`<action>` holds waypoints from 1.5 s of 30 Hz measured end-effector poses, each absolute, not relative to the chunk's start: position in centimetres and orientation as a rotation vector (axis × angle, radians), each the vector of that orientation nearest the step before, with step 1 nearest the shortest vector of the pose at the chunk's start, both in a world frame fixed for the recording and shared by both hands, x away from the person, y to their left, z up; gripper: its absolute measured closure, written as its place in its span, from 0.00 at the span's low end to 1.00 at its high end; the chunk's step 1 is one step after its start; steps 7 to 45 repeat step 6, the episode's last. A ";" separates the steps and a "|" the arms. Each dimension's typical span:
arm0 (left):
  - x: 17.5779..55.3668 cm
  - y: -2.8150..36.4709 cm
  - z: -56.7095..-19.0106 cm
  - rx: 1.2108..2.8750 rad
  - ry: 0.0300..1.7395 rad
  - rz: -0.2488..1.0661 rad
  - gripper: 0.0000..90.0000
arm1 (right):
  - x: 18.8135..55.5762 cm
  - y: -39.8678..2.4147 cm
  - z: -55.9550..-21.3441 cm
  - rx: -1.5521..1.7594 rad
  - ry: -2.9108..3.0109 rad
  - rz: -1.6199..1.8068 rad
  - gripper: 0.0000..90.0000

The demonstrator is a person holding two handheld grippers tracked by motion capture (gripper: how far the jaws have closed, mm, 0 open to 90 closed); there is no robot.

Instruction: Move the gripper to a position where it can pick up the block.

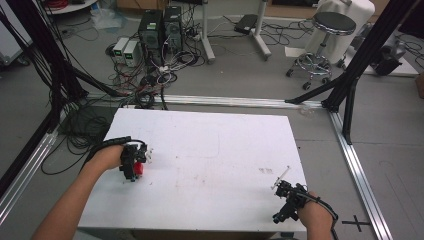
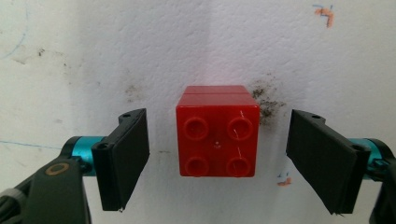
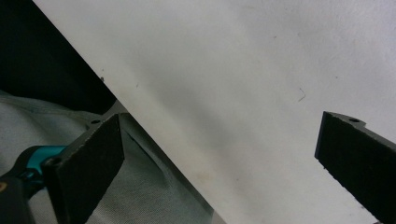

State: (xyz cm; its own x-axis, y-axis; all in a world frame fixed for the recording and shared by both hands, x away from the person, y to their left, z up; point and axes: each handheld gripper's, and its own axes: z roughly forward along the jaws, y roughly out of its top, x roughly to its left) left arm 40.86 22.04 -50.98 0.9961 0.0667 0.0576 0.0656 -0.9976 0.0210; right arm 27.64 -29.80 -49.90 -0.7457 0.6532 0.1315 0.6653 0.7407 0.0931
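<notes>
A red brick (image 2: 217, 140) with four studs on top stands on the white table (image 2: 210, 46), two bricks stacked by the look of the seam. My left gripper (image 2: 217, 161) is open, one jaw on each side of the brick with a gap to both. From above, the left gripper (image 1: 134, 161) hovers at the table's left with the red brick (image 1: 140, 169) just under it. My right gripper (image 1: 285, 196) sits near the table's front right corner. In the right gripper view the gripper (image 3: 222, 161) is open over the table edge, nothing between its jaws.
The white table (image 1: 210, 150) is smudged with dark marks (image 2: 266, 100) beside the brick. Its front edge (image 3: 154, 154) runs diagonally through the right gripper view, with grey cloth (image 3: 140, 196) below it. Computers, cables and a stool (image 1: 327, 40) stand on the floor behind.
</notes>
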 end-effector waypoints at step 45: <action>40.9 22.1 -51.0 3.122 0.102 0.095 0.24 | 27.6 -29.7 -49.8 -1.077 -2.852 -0.203 0.01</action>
